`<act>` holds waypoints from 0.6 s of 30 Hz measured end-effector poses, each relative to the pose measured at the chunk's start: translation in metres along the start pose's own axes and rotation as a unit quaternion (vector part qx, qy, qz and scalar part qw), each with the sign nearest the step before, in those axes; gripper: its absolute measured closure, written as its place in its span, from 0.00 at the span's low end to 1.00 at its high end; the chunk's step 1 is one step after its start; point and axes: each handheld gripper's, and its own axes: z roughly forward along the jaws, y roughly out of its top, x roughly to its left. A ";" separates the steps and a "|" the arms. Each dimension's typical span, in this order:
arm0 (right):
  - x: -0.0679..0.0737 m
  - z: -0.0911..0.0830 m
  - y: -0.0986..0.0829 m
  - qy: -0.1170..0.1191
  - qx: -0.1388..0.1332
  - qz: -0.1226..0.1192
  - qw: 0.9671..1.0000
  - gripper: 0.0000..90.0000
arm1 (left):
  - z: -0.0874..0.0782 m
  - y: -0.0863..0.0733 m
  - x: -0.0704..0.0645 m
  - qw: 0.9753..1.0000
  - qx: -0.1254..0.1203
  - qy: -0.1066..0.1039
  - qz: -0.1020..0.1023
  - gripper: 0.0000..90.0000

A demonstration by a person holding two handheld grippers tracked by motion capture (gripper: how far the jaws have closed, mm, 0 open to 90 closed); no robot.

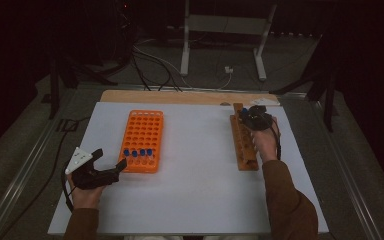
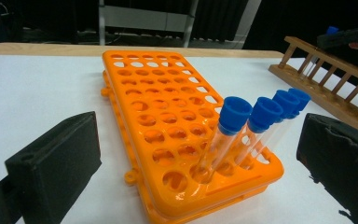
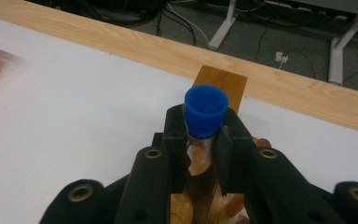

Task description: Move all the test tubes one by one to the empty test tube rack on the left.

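The left tool (image 1: 111, 159) is sitting spread wide and empty on the counter (image 1: 195, 190), just beside the orange tube rack (image 1: 142, 140) — four blue-capped tubes (image 2: 233, 135) are standing in its near row. Further right, the right tool (image 3: 200, 140) is pinching a blue-capped test tube (image 3: 206, 112) just under its cap, above the wooden rack's (image 1: 242, 142) far end. The tube is looking light, slick and breakable — gripping gently below the cap suits it.

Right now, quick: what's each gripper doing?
Left gripper: open, empty, beside the orange rack.
Right gripper: closed on a blue-capped tube over the wooden rack.
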 end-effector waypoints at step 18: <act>0.004 -0.031 0.011 -0.010 -0.051 -0.003 0.999 0.85 | 0.001 0.005 -0.007 1.000 -0.004 -0.010 0.013 0.01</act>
